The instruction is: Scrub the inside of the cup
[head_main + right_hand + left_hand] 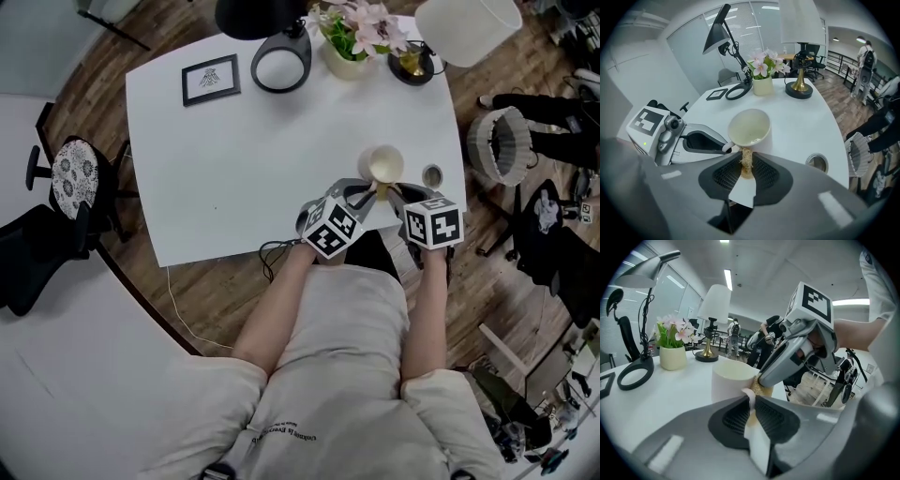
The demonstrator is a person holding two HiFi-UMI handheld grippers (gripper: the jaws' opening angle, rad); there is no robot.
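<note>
A cream cup (384,165) stands upright near the table's front edge. My left gripper (361,192) is shut on its handle (749,394), with the cup's wall (732,380) just beyond the jaws. My right gripper (395,194) is shut on a tan fibrous scrubber (746,160). The scrubber's tip touches the cup (749,127) at its near rim, outside the bowl and beside the handle (727,147). The inside of the cup looks pale with a faint film at the bottom. In the left gripper view the right gripper (765,380) comes in from the right with the scrubber (764,389).
A round grommet (432,174) is set in the white table (244,159) right of the cup. At the back stand a ring-shaped lamp base (280,62), a flower pot (345,52), a brass-footed lamp (412,64) and a small picture frame (210,79). A mesh basket (501,145) sits on the floor.
</note>
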